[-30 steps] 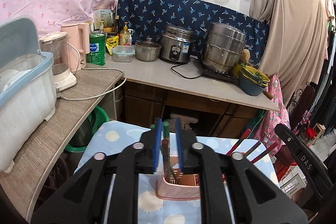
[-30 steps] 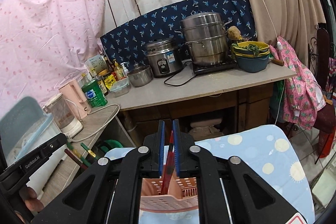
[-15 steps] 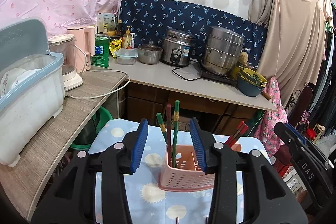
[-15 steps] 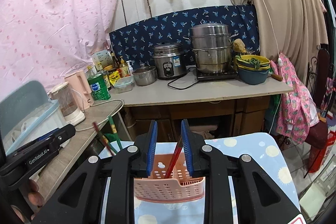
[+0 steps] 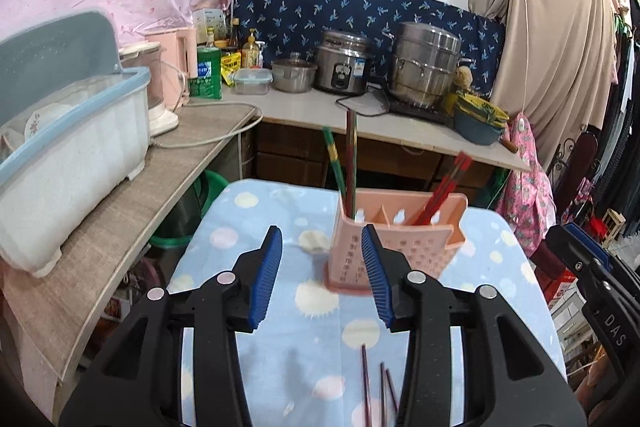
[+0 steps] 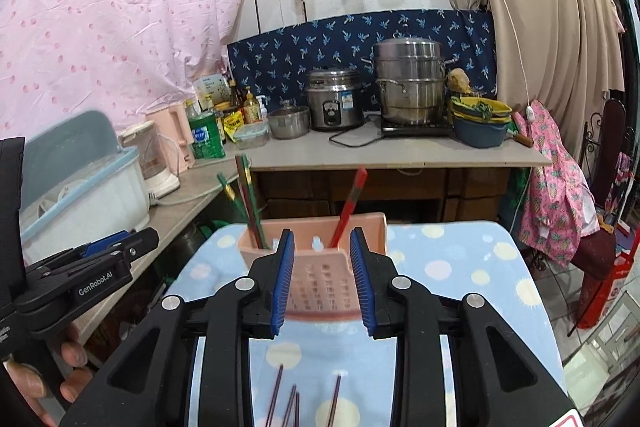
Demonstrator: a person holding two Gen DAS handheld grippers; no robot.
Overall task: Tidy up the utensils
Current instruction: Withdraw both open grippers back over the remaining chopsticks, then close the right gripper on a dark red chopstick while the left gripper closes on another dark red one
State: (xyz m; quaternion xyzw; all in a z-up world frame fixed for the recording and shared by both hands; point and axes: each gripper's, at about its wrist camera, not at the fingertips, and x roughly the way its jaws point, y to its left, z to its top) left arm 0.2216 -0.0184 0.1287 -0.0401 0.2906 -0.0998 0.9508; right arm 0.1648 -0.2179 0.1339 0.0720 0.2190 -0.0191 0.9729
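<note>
Over on the left, the left gripper (image 5: 322,277) has let go: a second ago its blue pads were pinched on green and dark chopsticks, and now the jaws stand wide apart and empty. The green and dark chopsticks (image 5: 345,163) stand upright in the left compartment of the pink utensil holder (image 5: 394,245), which sits just ahead of the open jaws, slightly right of their centre and not touching them. That reads as a finished drop-off.

Moving right, it is the same story. The right gripper (image 6: 322,281) was clamped on a red chopstick a second ago; now its jaws are parted with nothing between them. The red chopsticks (image 6: 350,205) lean in the right compartment, and the holder stands directly in front of the gap, its perforated wall framed by the two pads (image 6: 282,281).

The job looks only partly done. Several dark chopsticks (image 6: 298,399) lie loose on the blue dotted cloth (image 6: 472,267), low in both views beneath the grippers and nearer the person than the holder. Those would seem the next pickup.
</note>
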